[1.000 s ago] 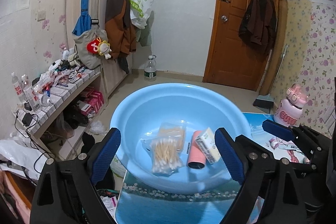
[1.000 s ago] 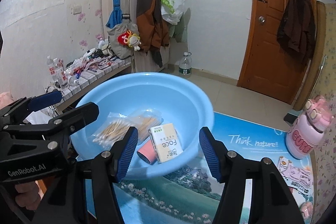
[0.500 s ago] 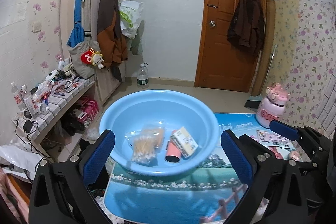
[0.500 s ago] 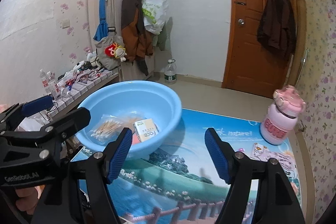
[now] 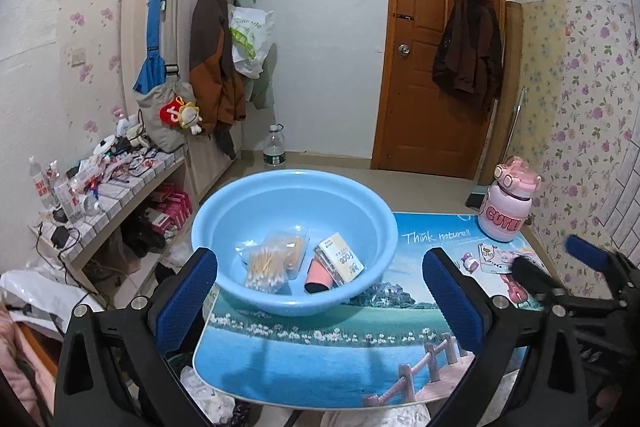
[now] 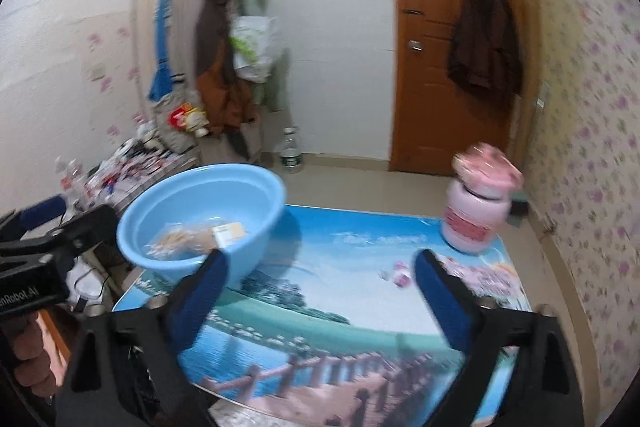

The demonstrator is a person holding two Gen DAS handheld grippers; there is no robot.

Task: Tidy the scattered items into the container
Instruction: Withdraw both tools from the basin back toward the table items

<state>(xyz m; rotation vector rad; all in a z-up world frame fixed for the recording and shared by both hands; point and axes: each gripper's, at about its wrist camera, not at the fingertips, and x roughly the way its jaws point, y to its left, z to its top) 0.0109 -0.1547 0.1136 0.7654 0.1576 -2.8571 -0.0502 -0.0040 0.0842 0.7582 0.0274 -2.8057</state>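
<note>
Both the left gripper (image 5: 320, 295) and right gripper (image 6: 320, 291) are hanging with fingers wide apart and empty, the right's having just been opening. The blue basin (image 5: 224, 219) is holding the swab bags (image 5: 272, 259), box (image 5: 340, 259) and tube (image 5: 318, 277) at its six o'clock. Tidying is looking nearly finished; next, the small pink item (image 6: 402, 277) at the basin's three o'clock may need picking.

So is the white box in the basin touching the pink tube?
Touching. The left wrist view shows the white box lying on the pink tube inside the blue basin.

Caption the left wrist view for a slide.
Open left gripper faces blue basin holding cotton swabs, box, pink tube.
</note>
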